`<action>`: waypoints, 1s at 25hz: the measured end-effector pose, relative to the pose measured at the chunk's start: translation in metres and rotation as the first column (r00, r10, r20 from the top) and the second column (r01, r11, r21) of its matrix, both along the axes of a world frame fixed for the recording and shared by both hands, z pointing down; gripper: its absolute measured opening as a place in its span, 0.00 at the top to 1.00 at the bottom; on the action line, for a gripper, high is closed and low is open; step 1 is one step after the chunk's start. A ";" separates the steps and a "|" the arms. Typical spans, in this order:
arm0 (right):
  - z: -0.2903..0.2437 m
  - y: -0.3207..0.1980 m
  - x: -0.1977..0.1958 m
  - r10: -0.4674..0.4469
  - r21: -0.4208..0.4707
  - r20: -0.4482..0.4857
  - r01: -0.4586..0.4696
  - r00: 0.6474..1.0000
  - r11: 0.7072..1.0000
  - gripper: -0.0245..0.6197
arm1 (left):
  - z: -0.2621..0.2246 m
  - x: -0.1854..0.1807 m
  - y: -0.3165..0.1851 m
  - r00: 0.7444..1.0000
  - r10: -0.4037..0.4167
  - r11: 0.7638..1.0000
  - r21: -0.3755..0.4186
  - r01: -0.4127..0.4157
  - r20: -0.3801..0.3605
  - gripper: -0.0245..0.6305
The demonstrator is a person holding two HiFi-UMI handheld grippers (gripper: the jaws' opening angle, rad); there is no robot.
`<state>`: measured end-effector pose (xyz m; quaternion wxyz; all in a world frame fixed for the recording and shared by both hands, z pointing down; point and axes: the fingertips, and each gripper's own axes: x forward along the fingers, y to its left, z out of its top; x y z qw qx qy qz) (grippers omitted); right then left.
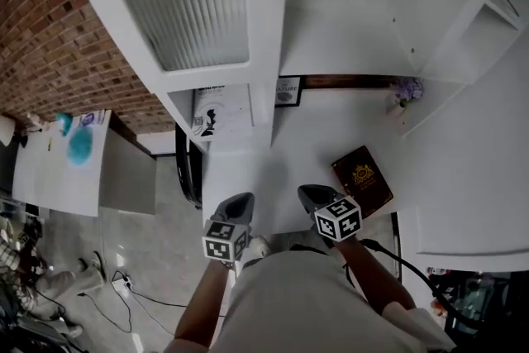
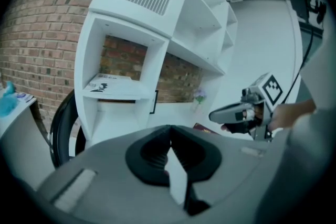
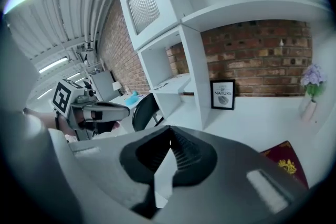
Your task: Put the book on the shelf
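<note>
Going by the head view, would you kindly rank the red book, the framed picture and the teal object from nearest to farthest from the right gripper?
1. red book, just right of the right gripper.
2. framed picture, at the back of the desk.
3. teal object, far left on the side table.

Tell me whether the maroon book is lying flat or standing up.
Lying flat: the book rests on the white desk with its decorated cover facing up.

Red brick wall (image 1: 50, 29), white shelving (image 1: 269, 21), white desk (image 1: 322, 136), grey floor (image 1: 149, 260)
</note>
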<state>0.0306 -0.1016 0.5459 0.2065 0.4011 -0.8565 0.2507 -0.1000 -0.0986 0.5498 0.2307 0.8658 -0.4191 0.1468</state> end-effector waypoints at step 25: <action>0.047 0.078 0.234 0.327 -0.121 -0.043 -0.330 0.944 0.936 0.96 | 0.047 0.194 0.051 0.963 0.265 0.956 -0.142 -0.257 0.040 0.95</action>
